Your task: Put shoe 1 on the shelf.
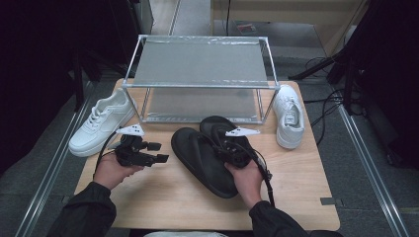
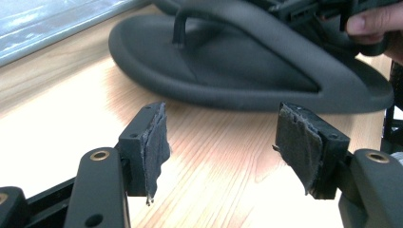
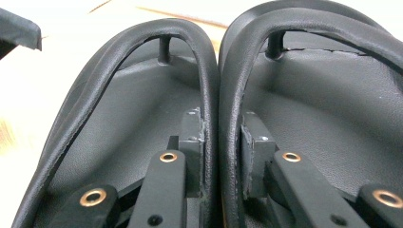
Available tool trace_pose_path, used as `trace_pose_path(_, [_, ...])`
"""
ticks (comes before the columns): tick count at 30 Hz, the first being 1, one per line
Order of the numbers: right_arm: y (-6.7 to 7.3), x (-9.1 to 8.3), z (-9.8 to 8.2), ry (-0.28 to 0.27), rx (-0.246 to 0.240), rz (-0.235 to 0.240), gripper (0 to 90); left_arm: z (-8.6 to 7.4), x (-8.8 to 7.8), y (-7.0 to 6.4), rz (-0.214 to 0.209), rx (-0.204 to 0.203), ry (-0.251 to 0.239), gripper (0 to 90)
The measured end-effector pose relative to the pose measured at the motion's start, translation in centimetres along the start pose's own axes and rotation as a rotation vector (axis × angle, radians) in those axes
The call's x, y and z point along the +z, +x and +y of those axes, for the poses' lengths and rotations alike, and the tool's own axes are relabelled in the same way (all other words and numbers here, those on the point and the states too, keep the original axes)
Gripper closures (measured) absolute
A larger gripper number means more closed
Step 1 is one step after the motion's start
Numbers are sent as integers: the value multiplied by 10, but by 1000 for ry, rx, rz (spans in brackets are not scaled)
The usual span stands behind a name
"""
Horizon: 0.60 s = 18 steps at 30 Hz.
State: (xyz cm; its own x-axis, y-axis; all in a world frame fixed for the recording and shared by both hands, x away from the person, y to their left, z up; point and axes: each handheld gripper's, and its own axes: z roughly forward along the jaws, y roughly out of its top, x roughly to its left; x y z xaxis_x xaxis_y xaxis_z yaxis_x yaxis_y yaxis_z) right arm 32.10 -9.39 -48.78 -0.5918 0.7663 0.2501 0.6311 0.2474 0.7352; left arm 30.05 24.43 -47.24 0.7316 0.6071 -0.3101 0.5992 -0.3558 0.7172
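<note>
Two black flip-flops lie side by side on the wooden table (image 1: 168, 197), one (image 1: 197, 160) nearer me and the other (image 1: 216, 126) partly under my right hand. In the right gripper view their neighbouring straps (image 3: 210, 85) (image 3: 234, 85) press together between the pads. My right gripper (image 3: 221, 152) (image 1: 231, 148) is shut on both straps. My left gripper (image 1: 160, 158) is held just left of the near flip-flop (image 2: 237, 71). Its jaws stand wide apart, and my left gripper (image 2: 223, 147) has only bare table between the worn pads.
A white sneaker (image 1: 101, 123) lies at the table's left and another (image 1: 289, 116) at the right. A two-tier metal-framed rack (image 1: 200, 64) stands at the back. Cables run over the floor to the right.
</note>
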Motion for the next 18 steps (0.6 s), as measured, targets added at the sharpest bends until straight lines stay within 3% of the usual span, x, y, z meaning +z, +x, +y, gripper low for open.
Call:
trace_pose_path(11, [-8,9,24,2,-12,4,755,-13,-9,-4,14,-21,-2,352])
trace_pose_path(18, [-18,29,48,2,-15,-25,756,-13,-8,-5,11,-19,-5,352])
